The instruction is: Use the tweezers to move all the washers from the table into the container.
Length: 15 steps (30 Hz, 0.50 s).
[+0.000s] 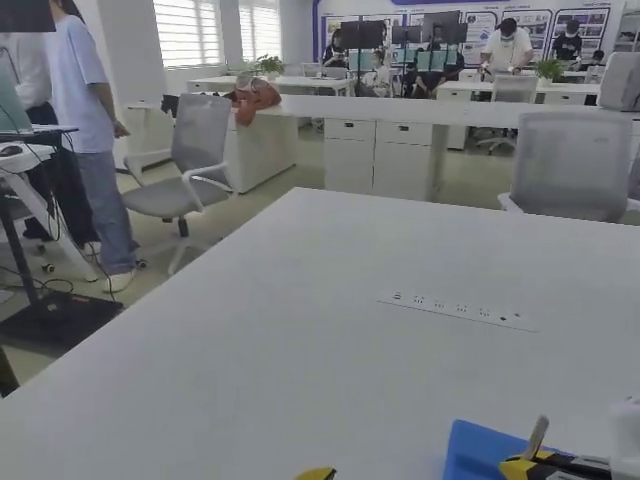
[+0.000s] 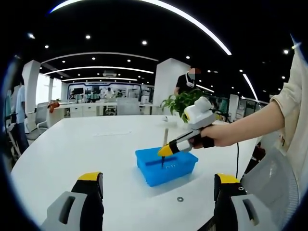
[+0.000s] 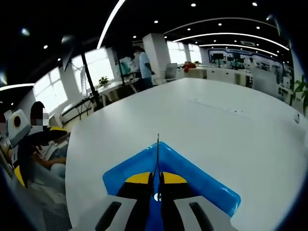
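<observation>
A blue container (image 2: 166,166) stands on the white table (image 2: 72,149), just ahead of my left gripper (image 2: 159,192), whose jaws are wide open and empty. One small washer (image 2: 180,198) lies on the table in front of the container. My right gripper (image 2: 166,150) is shut on the tweezers (image 2: 164,144) and holds them over the container with the tips pointing down into it. In the right gripper view the tweezers (image 3: 157,154) stick out of the right gripper (image 3: 157,180) above the container (image 3: 202,185). The head view catches the right gripper (image 1: 520,466) and container (image 1: 480,450) at the bottom edge.
A socket strip (image 1: 455,308) is set into the table further out. Grey office chairs (image 1: 195,165) (image 1: 570,165) stand beyond the far edge. A person (image 1: 85,120) stands at the left by a desk. A potted plant (image 2: 180,103) sits on the table behind the container.
</observation>
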Motion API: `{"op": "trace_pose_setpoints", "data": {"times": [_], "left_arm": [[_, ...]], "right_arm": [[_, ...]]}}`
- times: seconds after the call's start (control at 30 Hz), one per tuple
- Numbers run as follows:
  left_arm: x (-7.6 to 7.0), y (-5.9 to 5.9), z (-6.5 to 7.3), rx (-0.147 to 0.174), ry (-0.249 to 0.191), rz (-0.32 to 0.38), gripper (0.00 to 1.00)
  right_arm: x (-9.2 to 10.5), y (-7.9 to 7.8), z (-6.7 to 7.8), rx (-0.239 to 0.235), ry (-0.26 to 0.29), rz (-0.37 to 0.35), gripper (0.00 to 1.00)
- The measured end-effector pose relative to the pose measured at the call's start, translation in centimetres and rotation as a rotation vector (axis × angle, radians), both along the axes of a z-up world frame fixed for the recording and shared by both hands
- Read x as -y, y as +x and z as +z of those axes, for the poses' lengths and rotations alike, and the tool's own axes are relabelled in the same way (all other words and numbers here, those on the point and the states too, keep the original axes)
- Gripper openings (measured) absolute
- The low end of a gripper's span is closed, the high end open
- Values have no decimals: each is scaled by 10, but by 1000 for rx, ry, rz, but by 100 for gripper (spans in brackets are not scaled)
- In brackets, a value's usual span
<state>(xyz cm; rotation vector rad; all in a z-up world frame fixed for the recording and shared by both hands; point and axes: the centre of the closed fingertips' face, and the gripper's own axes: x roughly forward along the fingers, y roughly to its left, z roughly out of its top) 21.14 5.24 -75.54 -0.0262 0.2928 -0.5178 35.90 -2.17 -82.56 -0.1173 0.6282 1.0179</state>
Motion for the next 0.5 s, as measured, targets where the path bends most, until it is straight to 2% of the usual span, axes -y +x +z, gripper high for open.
{"op": "trace_pose_setpoints", "data": {"times": [0.2, 0.27, 0.5], "left_arm": [[0, 0, -2, -5, 10, 0, 98], [-1, 0, -2, -7, 11, 2, 98], [1, -1, -6, -25, 29, -7, 98]], "right_arm": [[2, -1, -4, -7, 14, 0, 3], [1, -1, -4, 18, 9, 8, 3], [-6, -6, -5, 33, 6, 61, 4]]}}
